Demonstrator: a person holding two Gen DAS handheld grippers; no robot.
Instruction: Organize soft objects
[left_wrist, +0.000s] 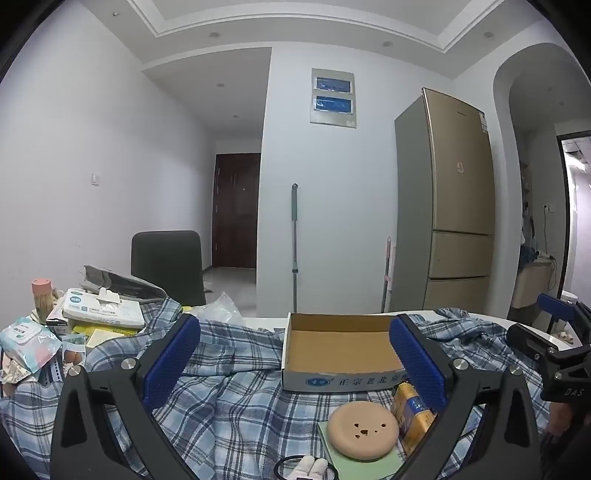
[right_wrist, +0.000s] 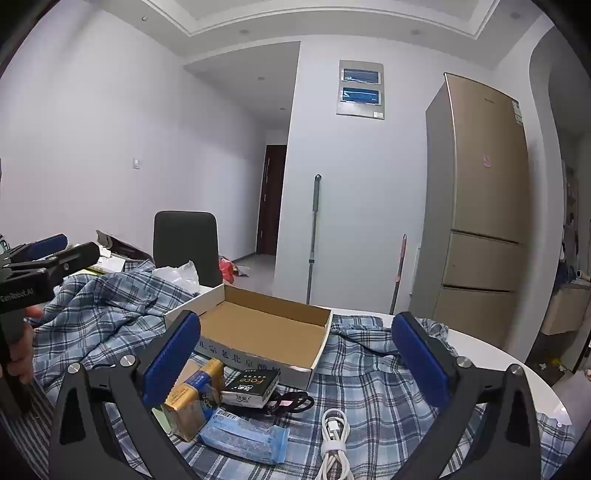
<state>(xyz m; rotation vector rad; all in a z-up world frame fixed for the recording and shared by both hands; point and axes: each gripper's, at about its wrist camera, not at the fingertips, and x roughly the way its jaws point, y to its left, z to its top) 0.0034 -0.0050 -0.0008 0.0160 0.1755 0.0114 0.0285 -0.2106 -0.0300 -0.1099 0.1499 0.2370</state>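
Observation:
An empty shallow cardboard box (left_wrist: 340, 349) (right_wrist: 266, 332) sits on a blue plaid shirt (left_wrist: 229, 387) (right_wrist: 376, 373) spread over the table. In front of it lie a round tan puff with a bear face (left_wrist: 363, 429) on a green pad (left_wrist: 365, 463), a yellow pack (left_wrist: 412, 411) (right_wrist: 192, 398), a black Foce pack (right_wrist: 251, 386), a blue tissue pack (right_wrist: 245, 441) and a coiled white cable (right_wrist: 334, 439). My left gripper (left_wrist: 295, 363) is open above the shirt, empty. My right gripper (right_wrist: 295, 360) is open above the packs, empty.
At the left are a tissue box (left_wrist: 105, 310), wet wipes (left_wrist: 29, 341) and a toothpick jar (left_wrist: 42, 295). A black chair (left_wrist: 168, 266) stands behind the table. A gold fridge (left_wrist: 454, 206) and a mop (left_wrist: 294, 243) stand by the wall. A black cable (right_wrist: 291, 400) lies by the Foce pack.

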